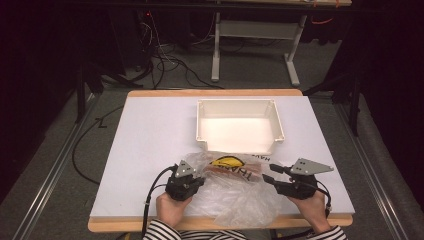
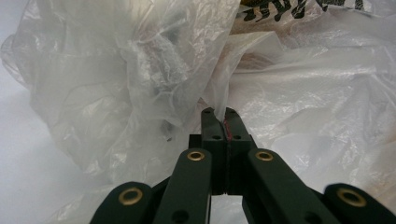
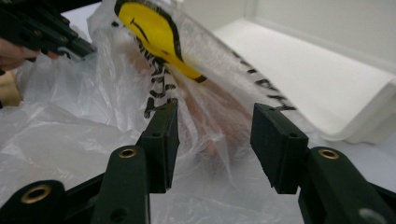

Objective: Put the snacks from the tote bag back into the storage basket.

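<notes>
Right now the plastic bag (image 1: 235,187) lies crumpled at the near edge of the table (image 1: 150,145), approx mid-width, just in front of the white bin (image 1: 239,125). Left gripper (image 2: 219,114) has its jaws squeezed tight on a fold of the bag. Right gripper (image 3: 215,140) has its jaws well apart w/ nothing clamped; bag film sits between and beyond them.
</notes>
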Motion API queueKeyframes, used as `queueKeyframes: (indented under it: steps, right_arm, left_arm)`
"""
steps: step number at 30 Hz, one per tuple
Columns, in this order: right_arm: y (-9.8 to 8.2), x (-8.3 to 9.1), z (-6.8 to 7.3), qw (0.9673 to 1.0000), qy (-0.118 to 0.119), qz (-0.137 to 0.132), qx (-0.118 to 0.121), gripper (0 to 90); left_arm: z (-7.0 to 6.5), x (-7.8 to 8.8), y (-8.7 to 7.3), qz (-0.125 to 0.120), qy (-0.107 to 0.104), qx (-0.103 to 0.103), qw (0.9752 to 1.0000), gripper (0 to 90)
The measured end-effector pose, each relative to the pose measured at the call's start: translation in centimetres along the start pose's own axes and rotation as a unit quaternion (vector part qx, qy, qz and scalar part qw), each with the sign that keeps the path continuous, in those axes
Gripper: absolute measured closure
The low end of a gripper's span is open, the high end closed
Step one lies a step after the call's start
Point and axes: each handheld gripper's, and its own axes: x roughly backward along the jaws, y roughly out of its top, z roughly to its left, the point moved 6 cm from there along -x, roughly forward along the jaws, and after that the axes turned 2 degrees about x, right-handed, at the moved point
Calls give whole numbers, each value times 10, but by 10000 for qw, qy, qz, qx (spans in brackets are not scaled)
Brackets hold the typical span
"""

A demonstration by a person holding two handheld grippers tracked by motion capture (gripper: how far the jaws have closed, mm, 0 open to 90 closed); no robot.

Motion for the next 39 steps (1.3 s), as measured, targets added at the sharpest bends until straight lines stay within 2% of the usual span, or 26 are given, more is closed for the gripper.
queueKeyframes:
  steps: [3, 6, 8, 13, 15, 21, 25, 30, 34, 39]
  right_arm:
    - [-7, -11, 0, 9997, 101, 146, -153, 490]
    - [-12, -16, 1, 9993, 129, 293, -181, 509]
    - [-15, -18, 1, 9989, 154, 410, -163, 585]
    - [-21, -20, 0, 9974, 181, 689, -60, 847]
    - [-21, -19, 0, 9972, 204, 717, -41, 899]
    - [-12, -9, -7, 9989, 8, 476, 15, 900]
    - [-3, -4, -13, 9993, -117, 345, 9, 900]
    - [2, -2, -20, 9994, -225, 246, -45, 900]
    - [4, -1, -23, 9994, -254, 194, -106, 900]
    - [5, -2, -28, 9993, -304, 159, -125, 900]
  left_arm:
    - [-1, 2, 0, -27, -2, -28, 10000, 900]
    - [-2, 5, 2, -75, 7, -53, 10000, 900]
    - [-3, 8, 3, -111, 11, -114, 9999, 900]
    - [-8, 14, 8, -193, 26, -242, 9995, 899]
    - [-10, 16, 10, -235, 23, -266, 9994, 899]
    - [-14, 27, 14, -331, 44, -434, 9985, 858]
    - [-14, 35, 18, -449, 72, -507, 9977, 735]
    - [-10, 44, 22, -593, 400, -569, 9958, 565]
    - [-6, 42, 21, -418, 431, -577, 9965, 469]
    - [-4, 30, 19, -133, 424, -667, 9968, 421]
